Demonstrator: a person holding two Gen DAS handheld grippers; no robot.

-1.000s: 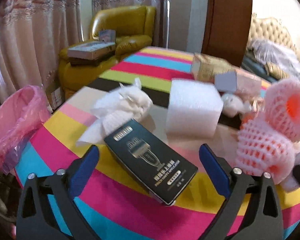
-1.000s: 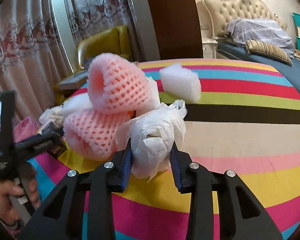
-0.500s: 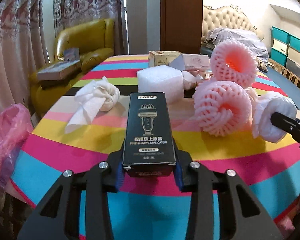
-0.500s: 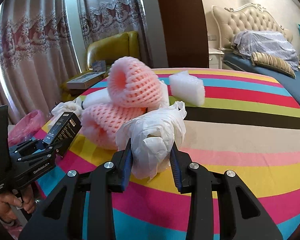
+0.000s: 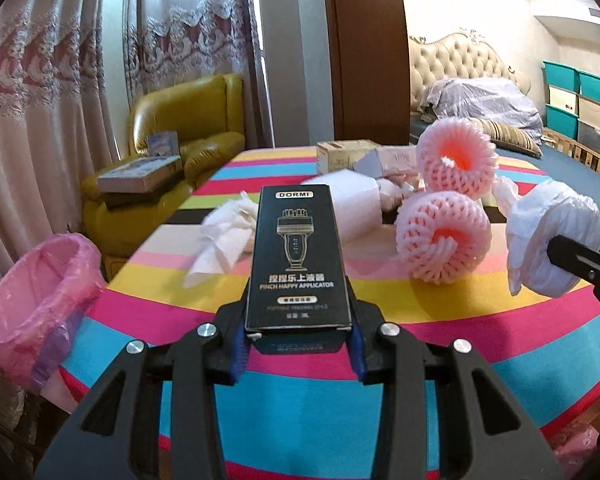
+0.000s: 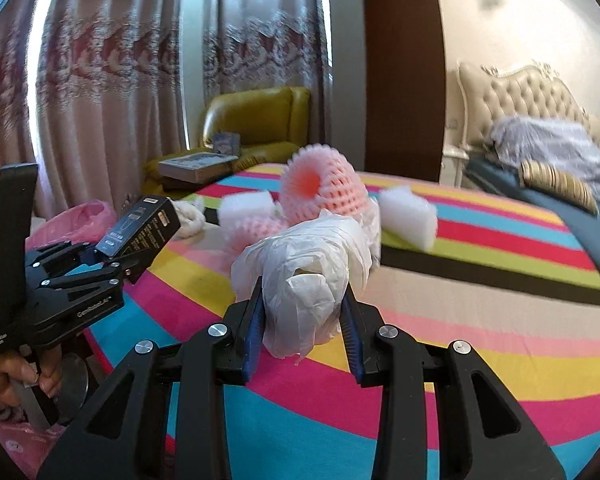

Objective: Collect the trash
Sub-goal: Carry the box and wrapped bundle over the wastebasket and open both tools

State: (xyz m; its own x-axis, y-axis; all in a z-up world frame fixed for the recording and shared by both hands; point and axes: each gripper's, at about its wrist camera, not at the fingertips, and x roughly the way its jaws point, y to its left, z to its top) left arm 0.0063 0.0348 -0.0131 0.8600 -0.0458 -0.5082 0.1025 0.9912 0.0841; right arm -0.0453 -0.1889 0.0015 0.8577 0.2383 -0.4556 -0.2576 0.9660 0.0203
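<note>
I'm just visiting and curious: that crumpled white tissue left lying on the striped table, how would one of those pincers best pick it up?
Judging by its shape, grab the bunched, knotted end of the crumpled white tissue, not the flat tail trailing toward the table edge. That lump is thick and squashy enough for two fingers to pinch. Coming from above on the near side looks best, since the white foam block stands close behind it.

The black box [image 5: 298,256] is smooth card with a soft shine and pale print. The white plastic bag [image 6: 306,276] is thin, crinkly and a bit see-through. The two pink foam nets [image 5: 444,236] are soft, with a bumpy mesh skin. The white foam block [image 5: 352,208] looks matt and spongy. The striped tablecloth [image 5: 300,392] is smooth and bright. The pink bin bag [image 5: 40,300] by the tabletop's left edge is thin, shiny plastic. The yellow armchair [image 5: 180,136] is glossy leather.
</note>
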